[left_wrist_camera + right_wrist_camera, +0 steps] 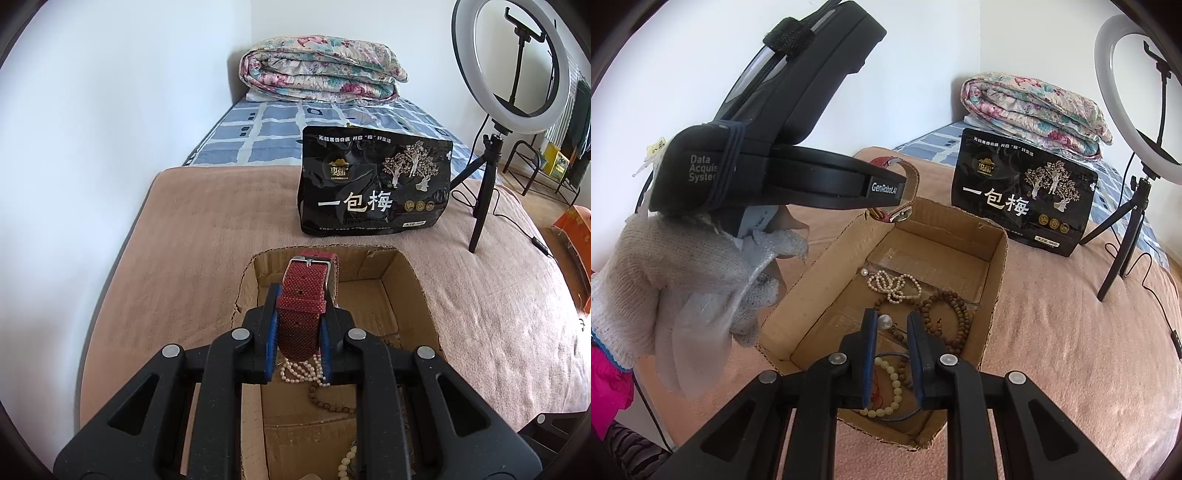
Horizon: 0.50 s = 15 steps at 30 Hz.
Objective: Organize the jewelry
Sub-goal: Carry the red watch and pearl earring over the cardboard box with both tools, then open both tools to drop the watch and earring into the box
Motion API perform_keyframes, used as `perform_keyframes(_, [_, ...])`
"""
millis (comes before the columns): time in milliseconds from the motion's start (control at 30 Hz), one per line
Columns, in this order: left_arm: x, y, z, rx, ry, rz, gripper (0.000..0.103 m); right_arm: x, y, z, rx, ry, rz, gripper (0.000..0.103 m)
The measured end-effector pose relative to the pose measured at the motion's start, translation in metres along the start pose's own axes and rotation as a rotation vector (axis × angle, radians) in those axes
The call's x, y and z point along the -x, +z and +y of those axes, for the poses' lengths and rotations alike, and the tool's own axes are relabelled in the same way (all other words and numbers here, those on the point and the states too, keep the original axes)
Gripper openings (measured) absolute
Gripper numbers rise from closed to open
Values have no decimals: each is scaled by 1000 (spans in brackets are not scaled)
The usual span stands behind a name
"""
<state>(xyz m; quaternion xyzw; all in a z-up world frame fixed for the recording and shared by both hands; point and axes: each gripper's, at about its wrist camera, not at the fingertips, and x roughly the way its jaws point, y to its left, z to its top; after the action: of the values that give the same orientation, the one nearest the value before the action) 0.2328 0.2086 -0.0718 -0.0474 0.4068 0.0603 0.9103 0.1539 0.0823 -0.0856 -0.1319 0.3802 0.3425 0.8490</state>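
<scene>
Left wrist view: left hand-held gripper (298, 325) clamps red woven watch strap (303, 295) at frame centre, above cardboard box (417, 291). Long axis runs away from camera, buckle end farthest (placing step, I judge).

Right wrist view: right hand-held gripper (891, 339) open, empty, over beads in box. Next: lower, release inside the walls.

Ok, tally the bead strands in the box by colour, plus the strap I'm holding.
Red watch strap, held in the left fingers: 1
White pearl strand: 1
Brown wooden bead strand: 1, possibly more, since it is tangled
Cream bead strand: 1
Total: 4
</scene>
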Motion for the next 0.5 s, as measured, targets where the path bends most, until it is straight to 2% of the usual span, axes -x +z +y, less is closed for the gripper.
perform_keyframes(433, [0,0,-4,-6,-5,0,17,0,0,1,11,-12,5,16])
perform_keyframes(500, [-1,1,-6,-11,-6,2,17,0,1,3,17,-16,3,20])
